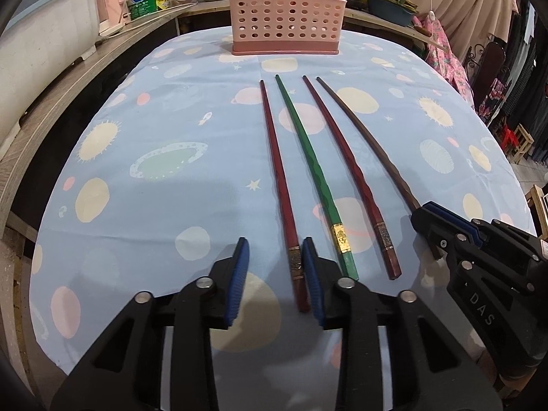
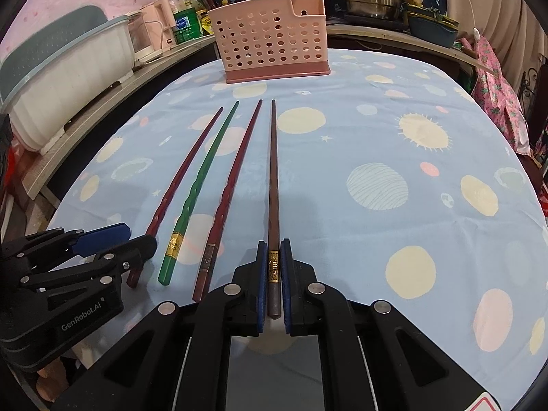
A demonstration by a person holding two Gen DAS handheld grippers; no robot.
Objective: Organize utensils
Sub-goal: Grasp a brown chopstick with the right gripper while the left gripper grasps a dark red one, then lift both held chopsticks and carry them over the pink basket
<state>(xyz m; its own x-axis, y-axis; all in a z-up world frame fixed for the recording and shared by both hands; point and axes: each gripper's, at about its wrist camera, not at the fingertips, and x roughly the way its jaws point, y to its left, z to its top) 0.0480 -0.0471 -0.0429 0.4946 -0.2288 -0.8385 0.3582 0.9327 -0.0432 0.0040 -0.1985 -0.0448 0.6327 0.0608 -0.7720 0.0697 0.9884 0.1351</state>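
Four chopsticks (image 1: 308, 171) side by side on the planet-print cloth (image 1: 154, 188), well short of the pink perforated holder (image 1: 286, 13) at the far edge. Contents hard to tell. Open cloth rightward. Left gripper (image 1: 275, 274) jaws apart, straddling the leftmost red chopstick (image 1: 274, 157); right gripper (image 2: 274, 274) clamped on the brown chopstick (image 2: 273, 178).

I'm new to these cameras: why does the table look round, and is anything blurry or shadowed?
Left wrist view: fisheye lens bows the tablecloth; chopsticks sharp; the left gripper casts a soft shadow. Right wrist view: same bulge, dark corners, pink basket clear, no strong glare.
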